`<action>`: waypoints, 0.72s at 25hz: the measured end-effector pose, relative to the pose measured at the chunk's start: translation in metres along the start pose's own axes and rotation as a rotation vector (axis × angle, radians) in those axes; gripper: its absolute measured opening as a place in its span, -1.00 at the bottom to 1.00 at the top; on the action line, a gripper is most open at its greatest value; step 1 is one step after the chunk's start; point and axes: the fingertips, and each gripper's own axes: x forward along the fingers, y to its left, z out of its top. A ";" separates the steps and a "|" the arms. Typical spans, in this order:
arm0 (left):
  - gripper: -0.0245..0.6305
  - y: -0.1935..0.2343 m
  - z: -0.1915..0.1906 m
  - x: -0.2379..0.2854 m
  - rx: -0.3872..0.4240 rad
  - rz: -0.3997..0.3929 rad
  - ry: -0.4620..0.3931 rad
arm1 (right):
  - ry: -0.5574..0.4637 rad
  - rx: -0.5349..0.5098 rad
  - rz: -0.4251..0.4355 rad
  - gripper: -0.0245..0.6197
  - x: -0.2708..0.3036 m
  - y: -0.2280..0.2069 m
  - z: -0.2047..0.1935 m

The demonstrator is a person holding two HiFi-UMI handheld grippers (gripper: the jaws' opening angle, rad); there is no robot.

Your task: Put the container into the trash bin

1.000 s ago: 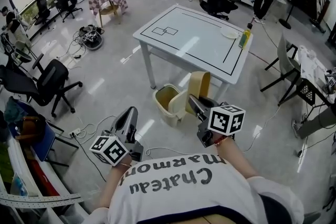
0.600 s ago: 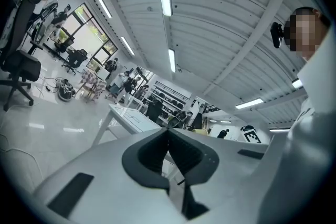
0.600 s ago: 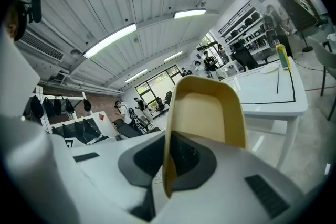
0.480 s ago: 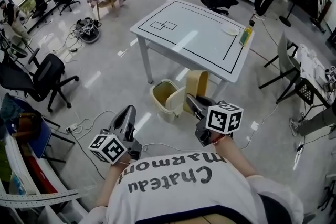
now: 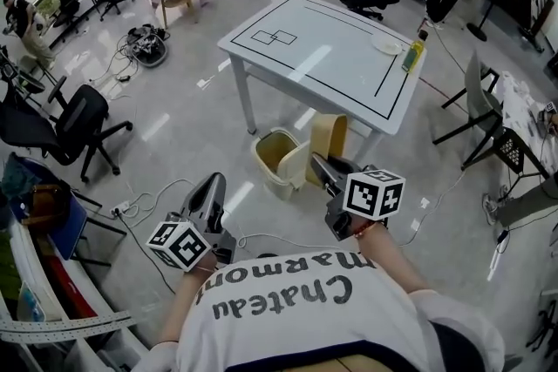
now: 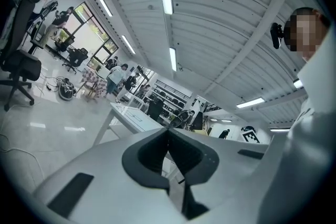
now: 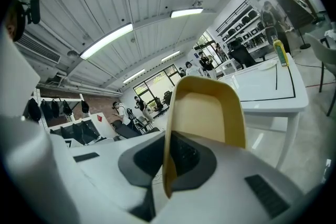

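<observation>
- The right gripper is clenched on the beige container. The right gripper view shows this best: the jaws of the right gripper are closed on one thin side wall of the container, which stands up past them with its open hollow facing the camera.
- The head view adds what that view lacks. The open-topped trash bin stands on the floor by the near edge of the white table, and the container is held upright just beside the bin's right rim. From above they overlap, so I cannot tell whether they touch.
- The bin does not appear in the right gripper view. It shows only the table and a yellow bottle behind the container.
- The left gripper hangs well to the left of the bin, over bare floor. The left gripper view shows the jaws of the left gripper pressed together with nothing between them, which the head view is too small to settle.
- In the head view the yellow bottle stands at the table's far right corner, beside a white plate.
</observation>
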 end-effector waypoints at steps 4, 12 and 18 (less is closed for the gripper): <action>-0.85 0.009 0.001 -0.004 -0.006 0.022 0.008 | 0.018 0.014 0.011 -0.83 0.010 0.002 -0.006; -0.85 0.030 0.003 0.021 -0.019 0.009 0.028 | 0.029 0.037 -0.018 -0.83 0.031 -0.014 -0.004; -0.85 0.056 0.019 0.053 -0.041 -0.029 0.049 | 0.025 0.066 -0.056 -0.83 0.061 -0.023 0.010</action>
